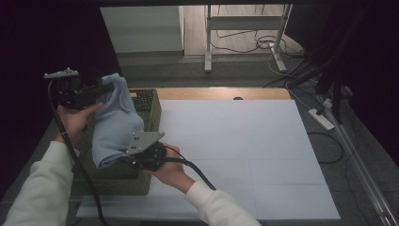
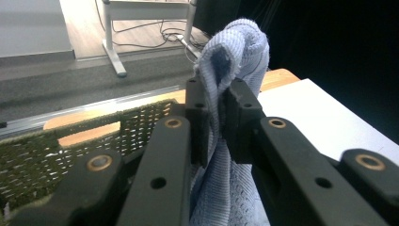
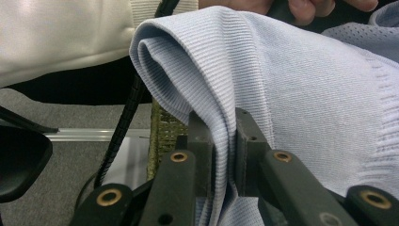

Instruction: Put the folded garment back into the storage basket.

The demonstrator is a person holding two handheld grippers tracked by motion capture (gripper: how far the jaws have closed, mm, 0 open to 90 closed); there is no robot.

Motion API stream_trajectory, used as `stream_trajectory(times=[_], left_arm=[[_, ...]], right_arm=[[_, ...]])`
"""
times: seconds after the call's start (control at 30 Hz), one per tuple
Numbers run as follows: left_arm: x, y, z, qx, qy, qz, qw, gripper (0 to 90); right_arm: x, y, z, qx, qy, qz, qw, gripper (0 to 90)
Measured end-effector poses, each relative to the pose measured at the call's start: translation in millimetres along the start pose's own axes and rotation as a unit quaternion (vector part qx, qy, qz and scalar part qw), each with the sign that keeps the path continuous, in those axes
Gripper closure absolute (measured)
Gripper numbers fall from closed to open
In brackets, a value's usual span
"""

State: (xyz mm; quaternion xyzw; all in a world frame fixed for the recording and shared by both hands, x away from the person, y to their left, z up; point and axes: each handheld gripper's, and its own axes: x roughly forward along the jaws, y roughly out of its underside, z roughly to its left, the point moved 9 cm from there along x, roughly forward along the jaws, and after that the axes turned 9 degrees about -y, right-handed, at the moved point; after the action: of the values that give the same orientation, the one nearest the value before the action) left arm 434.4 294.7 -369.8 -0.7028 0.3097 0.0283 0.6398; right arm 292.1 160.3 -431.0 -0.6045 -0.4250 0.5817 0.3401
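Fingers (image 3: 209,155) pinch cloth (image 3: 291,94), basket (image 1: 149,107) behind

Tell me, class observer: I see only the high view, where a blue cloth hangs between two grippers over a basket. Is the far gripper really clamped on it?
Observer: Yes. In the left gripper view the left gripper pinches a folded edge of the cloth between its jaws.
Operator: And the near one, under its grey plate?
Observer: The right gripper is shut on a ribbed fold of the cloth too.
Operator: What is the basket made of?
Observer: The basket has an olive mesh wall with open holes.
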Motion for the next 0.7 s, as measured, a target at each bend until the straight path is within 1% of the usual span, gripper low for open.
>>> stream_trajectory(times=[0.3, 0.7], left_arm=[[-5.2, 0.8, 8.9, -0.002, -0.008, 0.000, 1.0000, 80.3], [-4.5, 4.7, 17.8, -0.006, -0.015, 0.006, 0.9999, 80.3]], right_arm=[[10.2, -4.9, -0.1, -0.001, -0.004, -0.001, 1.0000, 79.2], [20.4, -6.6, -1.0, 0.001, -0.010, -0.001, 1.0000, 79.2]])
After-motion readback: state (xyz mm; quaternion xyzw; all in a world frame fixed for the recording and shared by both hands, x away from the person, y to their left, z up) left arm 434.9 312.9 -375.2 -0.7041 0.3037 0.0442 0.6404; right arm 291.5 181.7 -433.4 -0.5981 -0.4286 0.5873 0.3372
